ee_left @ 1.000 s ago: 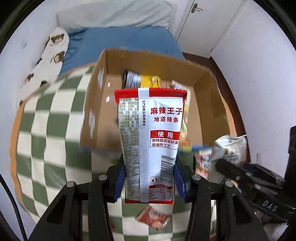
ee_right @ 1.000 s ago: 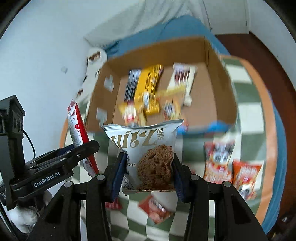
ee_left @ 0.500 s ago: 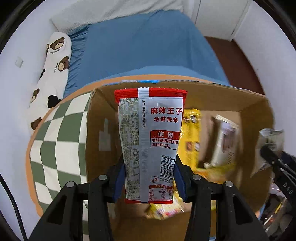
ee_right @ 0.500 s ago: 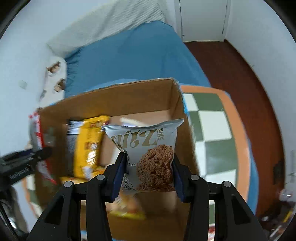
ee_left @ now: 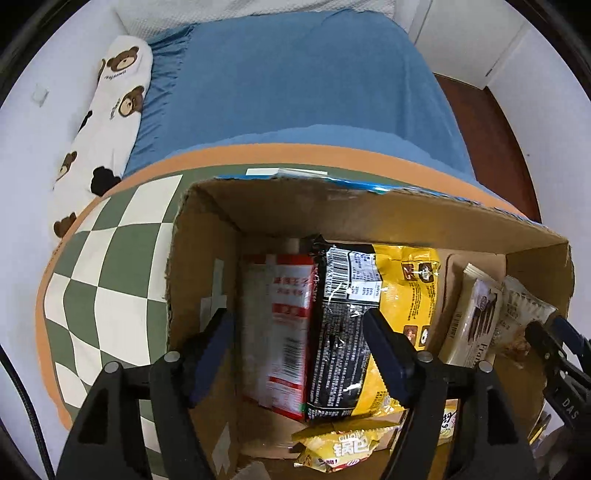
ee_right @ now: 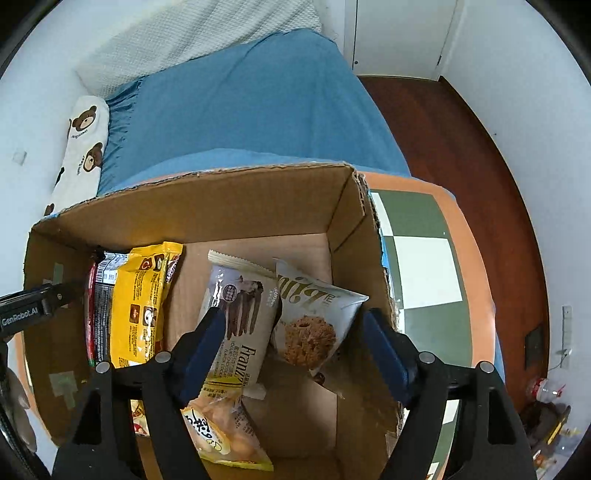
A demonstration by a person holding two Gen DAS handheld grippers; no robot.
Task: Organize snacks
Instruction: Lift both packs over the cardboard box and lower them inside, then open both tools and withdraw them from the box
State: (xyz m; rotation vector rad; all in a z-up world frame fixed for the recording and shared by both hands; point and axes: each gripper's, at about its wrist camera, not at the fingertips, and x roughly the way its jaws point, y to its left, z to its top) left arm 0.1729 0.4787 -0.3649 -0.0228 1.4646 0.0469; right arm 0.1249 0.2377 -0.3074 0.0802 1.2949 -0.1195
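Snacks (ee_left: pixel 343 332) crowd the cardboard box (ee_right: pixel 258 206) beneath both just-opened, empty hand-held grippers (ee_left: pixel 299 354).

Blue bedsheet (ee_left: pixel 295 81), bear-print pillow (ee_left: pixel 107 110), green-and-white checkered cloth (ee_left: pixel 110 266), dark wooden floor (ee_right: pixel 461 155), white door (ee_right: pixel 399 33)

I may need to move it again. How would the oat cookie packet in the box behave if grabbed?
The oat cookie packet looks like thin crinkly film, so probably light and floppy. It leans on the Franzzi packet, so it may slump when nudged. The cookies inside could crack under a hard squeeze.
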